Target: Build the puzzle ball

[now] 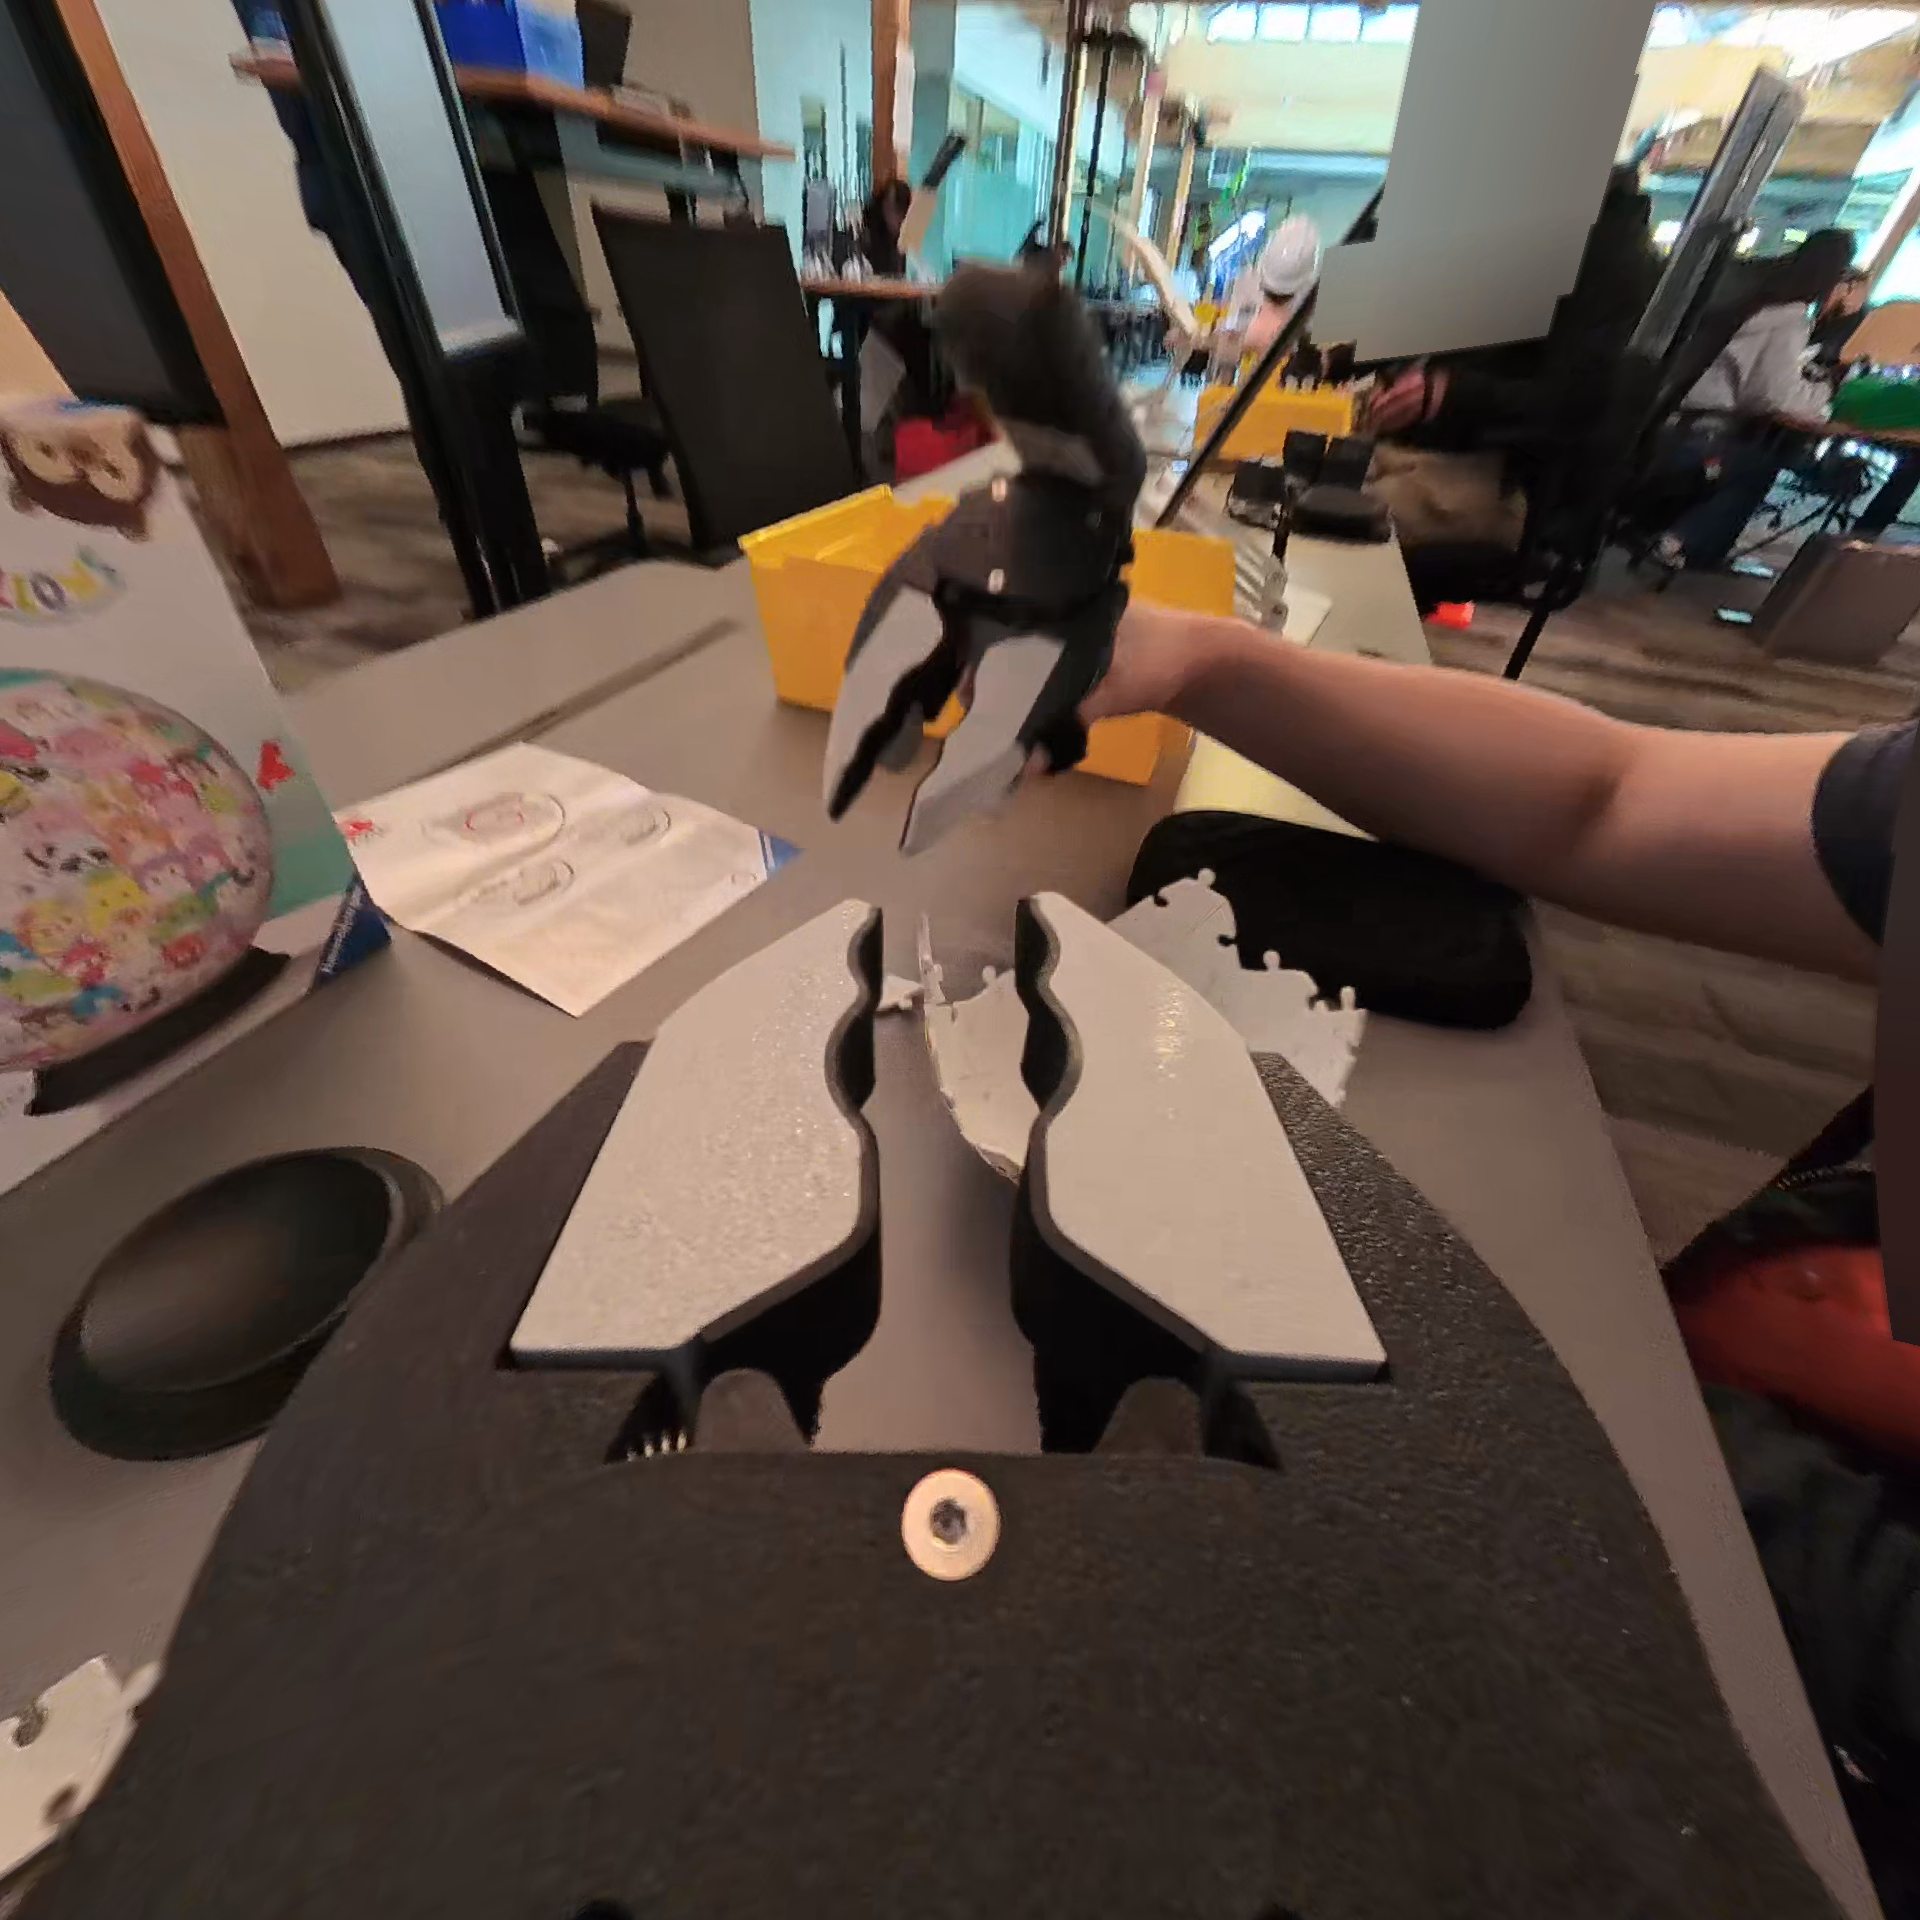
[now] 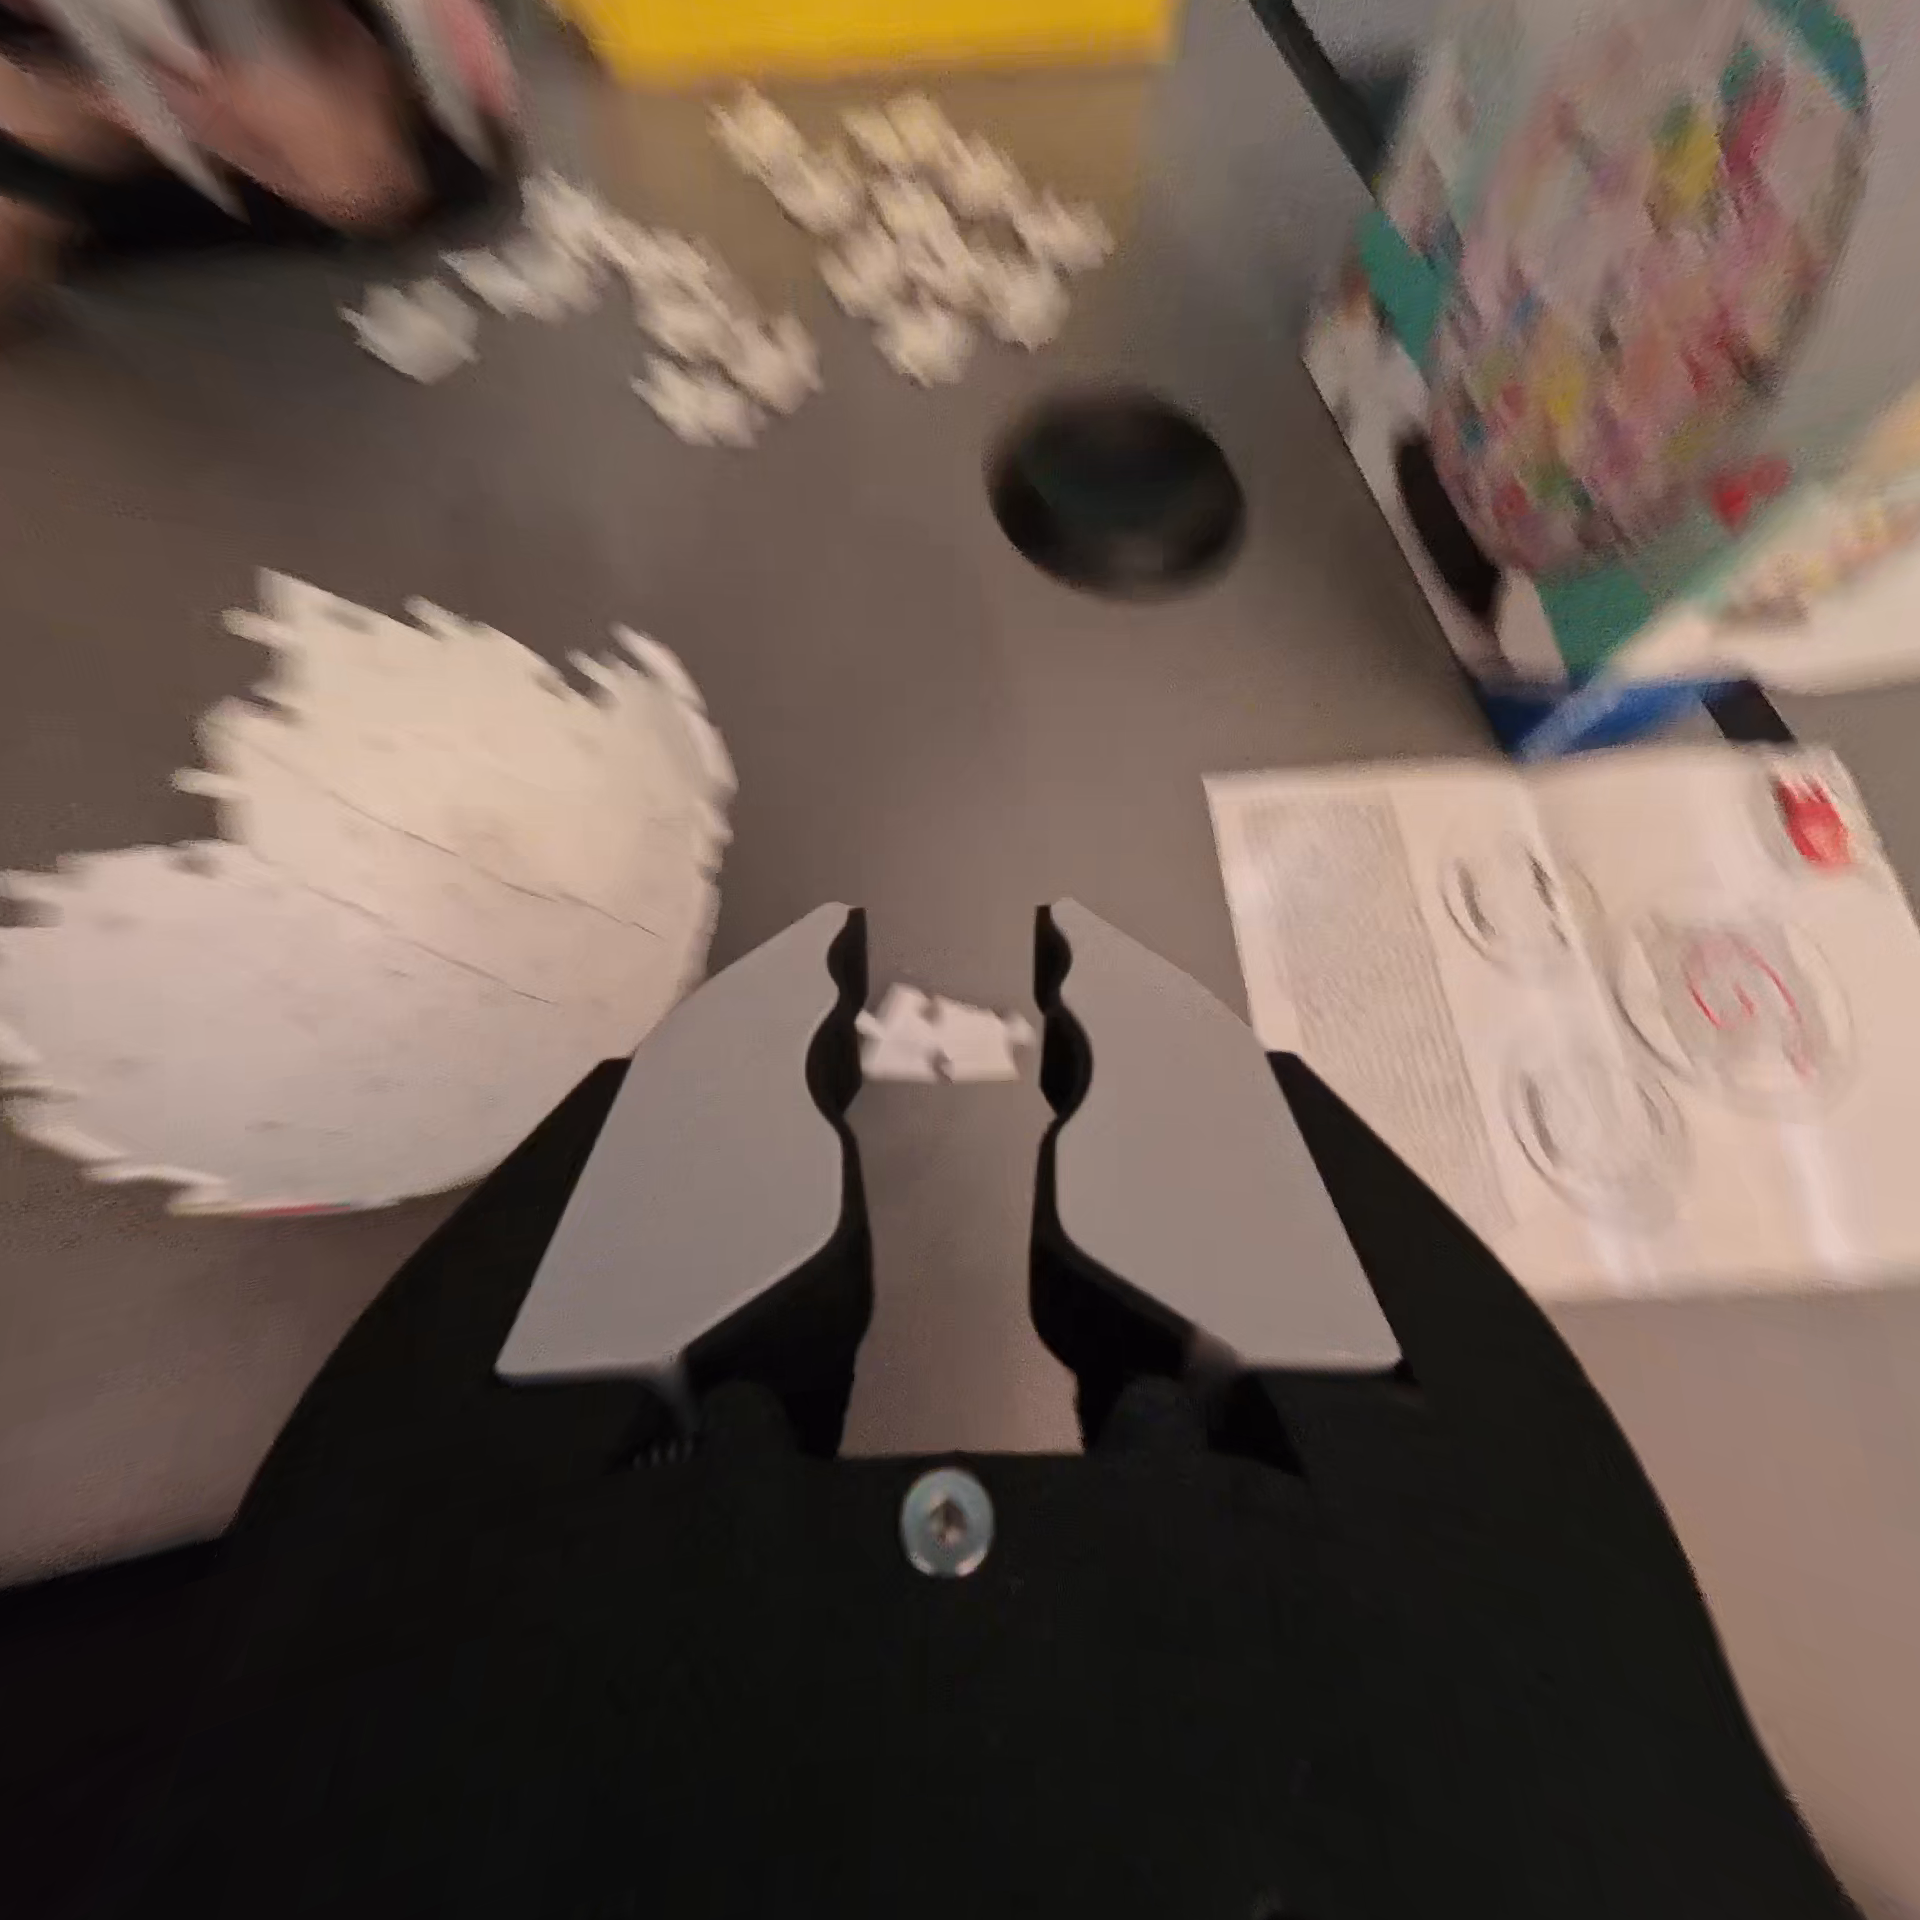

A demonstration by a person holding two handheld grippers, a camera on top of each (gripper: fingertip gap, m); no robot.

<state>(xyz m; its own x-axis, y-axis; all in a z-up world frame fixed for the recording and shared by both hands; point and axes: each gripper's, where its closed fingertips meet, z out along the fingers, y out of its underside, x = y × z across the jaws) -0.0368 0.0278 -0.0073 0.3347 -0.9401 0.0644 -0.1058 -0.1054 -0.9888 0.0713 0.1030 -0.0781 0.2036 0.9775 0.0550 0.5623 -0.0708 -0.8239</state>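
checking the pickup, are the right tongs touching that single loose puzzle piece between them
Apart. The right wrist view shows the loose puzzle piece lying on the table between the open right tongs, with grey table visible on either side of it.

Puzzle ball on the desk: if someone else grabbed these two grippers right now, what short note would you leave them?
Left gripper: open, holding nothing, low over the table just in front of the half-built white shell.
Right gripper: open, empty, raised above the table and pointing down at one loose piece. That view is blurred.
Things: heap of loose pieces near the yellow bin; black round stand beside the puzzle box; instruction sheet lies open.
Done: roughly a bowl-shaped part of the ball is joined.
Left: pick up that single piece, fit it, then the rest.
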